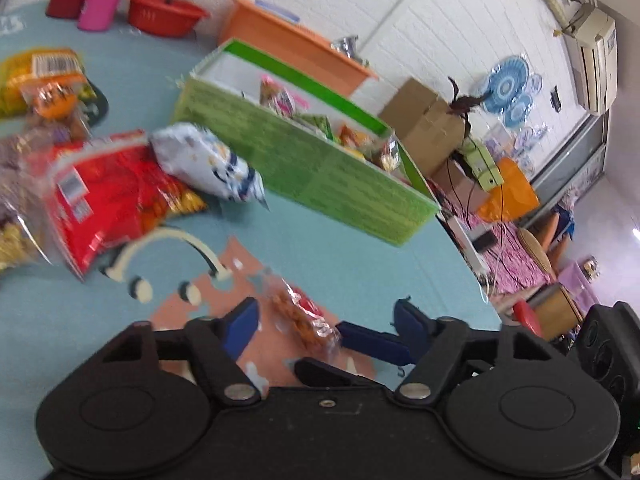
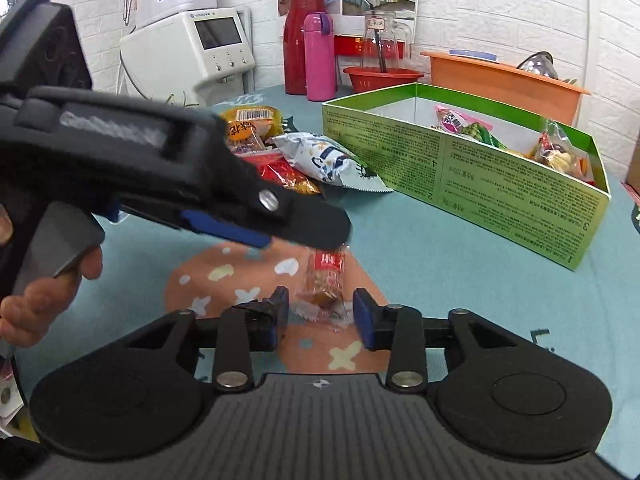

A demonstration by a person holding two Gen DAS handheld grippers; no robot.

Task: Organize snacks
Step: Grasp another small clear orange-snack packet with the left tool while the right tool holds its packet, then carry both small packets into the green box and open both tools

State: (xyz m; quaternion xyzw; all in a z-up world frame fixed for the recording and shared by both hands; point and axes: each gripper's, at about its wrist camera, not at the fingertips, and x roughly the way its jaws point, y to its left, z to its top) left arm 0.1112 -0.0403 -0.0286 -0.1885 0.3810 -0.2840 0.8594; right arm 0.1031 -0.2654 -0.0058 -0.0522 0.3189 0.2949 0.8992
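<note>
**Both grippers meet at one small clear packet**

Nearest to us, the right gripper (image 2: 320,312) is spread wide, its blue-padded fingers (image 2: 366,316) standing on either side of the small packet's (image 2: 326,280) near end without pressing it. We see a clear wrapper with a red printed label and brown, crumbly snack pieces inside, its crimped near edge lying crinkled on the teal tablecloth (image 2: 440,264).

From the left, our left gripper (image 2: 280,232) reaches over the packet's far end; in its own view the fingers (image 1: 240,328) stand apart with the packet (image 1: 304,320) between them, one corner beside the right-hand blue pad. We cannot tell whether that pad actually touches it.

Largest in the scene, the green box (image 2: 480,176) sits far right with its top open, several wrapped snacks already at its right end. Left of it lies a loose heap: a red bag (image 1: 108,196), a white-and-blue bag (image 2: 332,160) leaning on it, and a yellow packet (image 2: 248,120) farther back. Beyond stand a red thermos (image 2: 298,36) and a pink bottle (image 2: 320,56).
</note>
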